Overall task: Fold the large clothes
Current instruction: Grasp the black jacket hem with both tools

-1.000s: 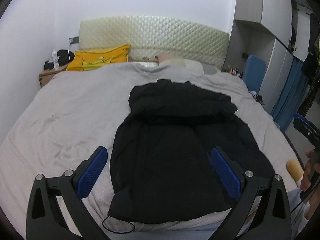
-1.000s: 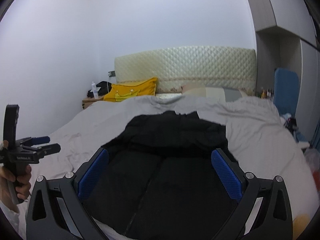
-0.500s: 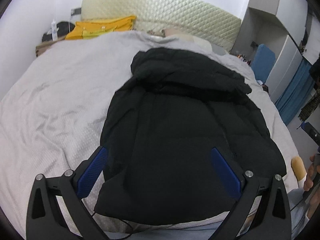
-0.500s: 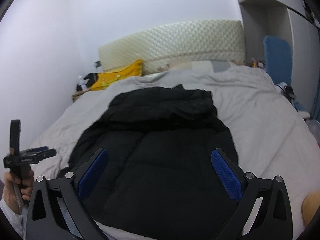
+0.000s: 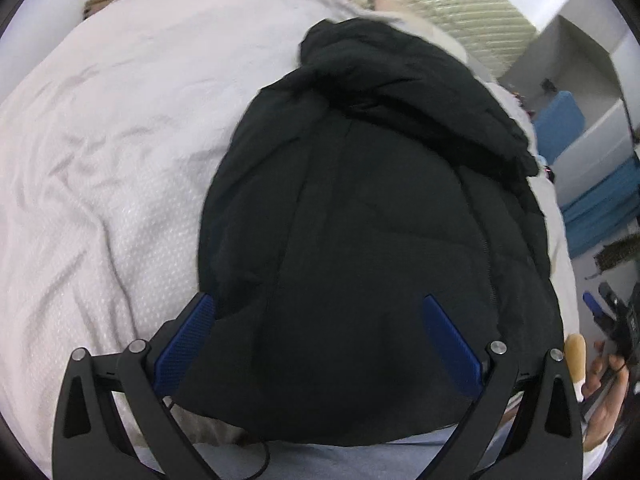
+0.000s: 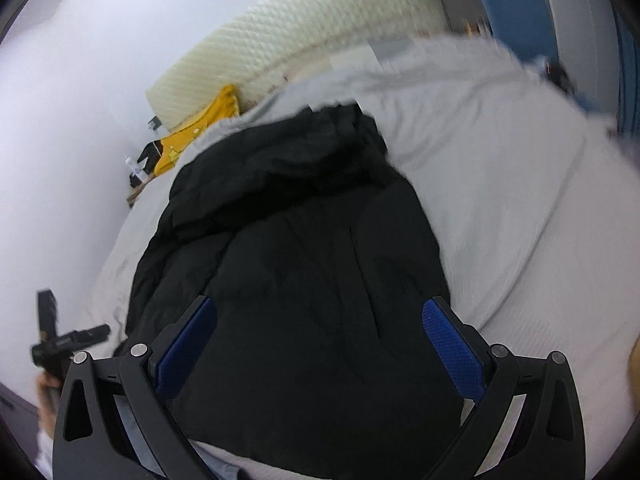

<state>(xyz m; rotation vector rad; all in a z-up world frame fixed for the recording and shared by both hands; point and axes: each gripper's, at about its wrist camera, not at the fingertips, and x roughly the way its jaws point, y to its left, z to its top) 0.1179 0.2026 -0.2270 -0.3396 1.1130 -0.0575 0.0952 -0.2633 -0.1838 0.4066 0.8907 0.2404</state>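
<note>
A large black padded jacket [image 5: 360, 220] lies flat on the light grey bed [image 5: 120, 140], hood towards the headboard and hem at the near edge. It also shows in the right wrist view [image 6: 296, 280]. My left gripper [image 5: 316, 344] is open and empty, hovering over the jacket's lower left part. My right gripper [image 6: 316, 344] is open and empty, hovering over the lower right part. Each gripper shows at the edge of the other's view: the right gripper [image 5: 612, 320] and the left gripper [image 6: 64, 340].
A cream quilted headboard [image 6: 304, 36] stands at the far end with a yellow garment [image 6: 200, 124] beside it. A bedside table with a bottle [image 6: 136, 168] is at far left. A blue chair [image 5: 560, 120] and cupboards stand on the right. A thin black cord [image 5: 260, 456] lies at the near edge.
Both grippers have moved forward and tilted down over the jacket, which now fills more of each view. Both stay open. The jacket has not moved.
</note>
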